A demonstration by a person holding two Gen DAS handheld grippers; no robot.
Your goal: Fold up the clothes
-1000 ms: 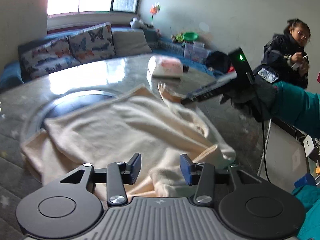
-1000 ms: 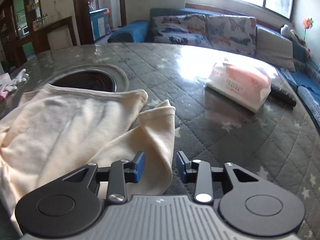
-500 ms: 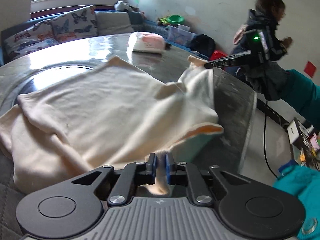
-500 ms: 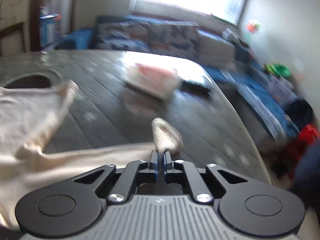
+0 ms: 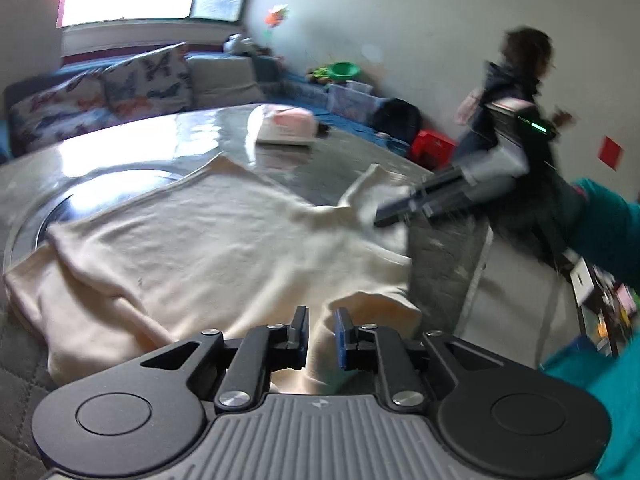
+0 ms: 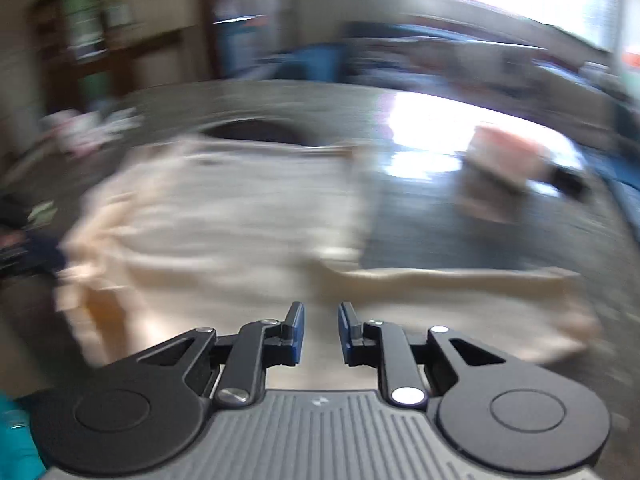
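A cream garment (image 5: 224, 240) lies spread across the round grey desk (image 5: 160, 140), covering part of the dark circular inset in the desk's middle. Its near edge bunches up toward the desk's rim, and one sleeve (image 5: 368, 188) stretches out to the right.

The left hand-held gripper (image 5: 321, 334) hangs over the garment's near edge. Its blue-padded jaws have just been opening and now stand a little apart; cream cloth shows through the gap and below it, but the pads do not press on it.

In the left wrist view, the right hand-held gripper (image 5: 384, 220) reaches in from the right, at the end of a teal sleeve (image 5: 608, 232), with its tip over the outstretched sleeve. Its own camera view is heavily blurred, yet its jaws show clearly: they have just been opening and stand slightly apart, with nothing pinched between the pads and the pale cloth lying beneath them.

Farther back on the desk rests a pink and white packet (image 5: 284, 130), well apart from the garment. Behind the desk runs a sofa with butterfly-patterned cushions (image 5: 148, 80) under a bright window. A person in a dark jacket (image 5: 516, 92) stands by the wall at right.
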